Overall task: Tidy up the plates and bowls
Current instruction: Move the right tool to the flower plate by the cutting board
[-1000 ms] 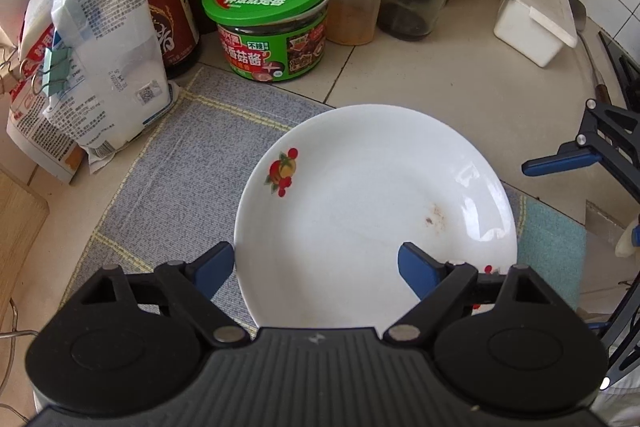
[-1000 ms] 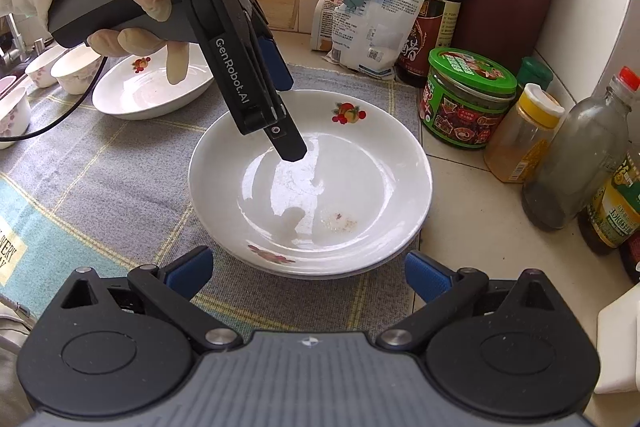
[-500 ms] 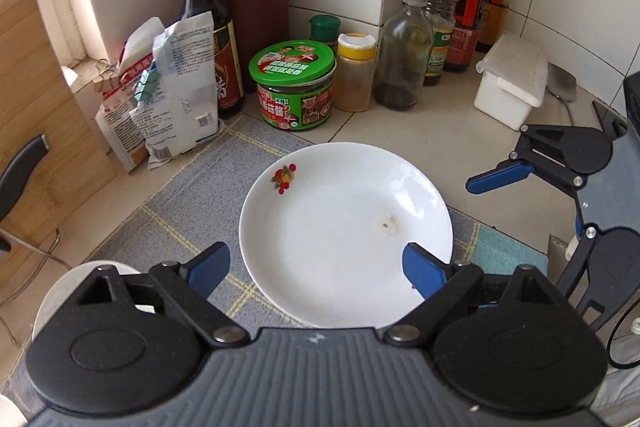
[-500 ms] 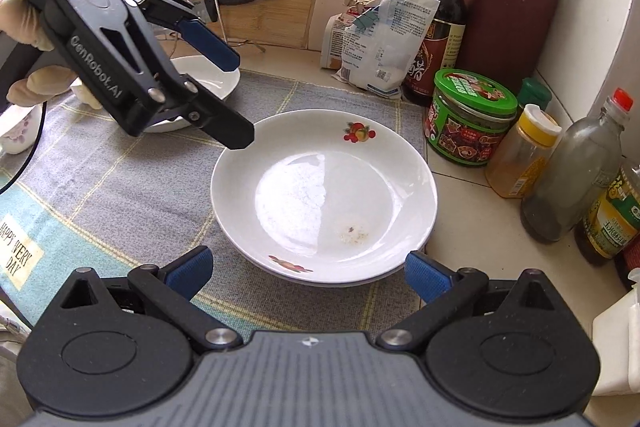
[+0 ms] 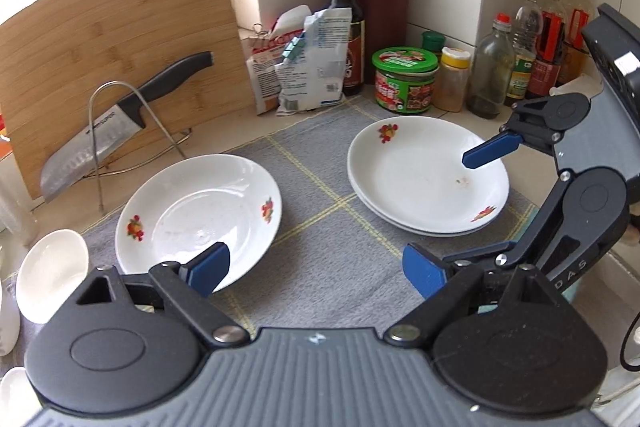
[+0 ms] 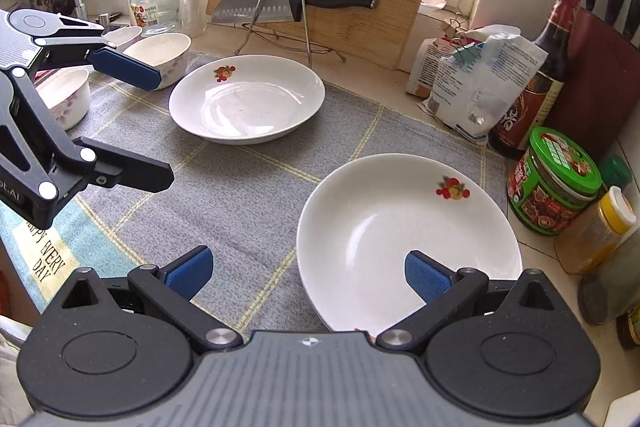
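On the grey mat: we have a lone plate (image 5: 198, 215) at the left and a stack (image 5: 428, 175) of two plates at the right, well apart.
Step in hand: we judge it is fetching the lone plate to add to the stack.
Left gripper (image 5: 316, 267): jaws wide apart and empty; one blue pad hangs over the lone plate's near rim, not touching as far as we can tell.
Right gripper (image 6: 308, 273): jaws wide and empty, low by the stack's near edge, one pad over its rim.
Bowls (image 6: 160, 57): three or so at the mat's far left, not yet sorted.
Doing it well: we straddle the rim with one pad inside and one under, close firmly, lift level.
Risk: glazed rim may slip; the knife rack (image 5: 120, 131) stands close behind.
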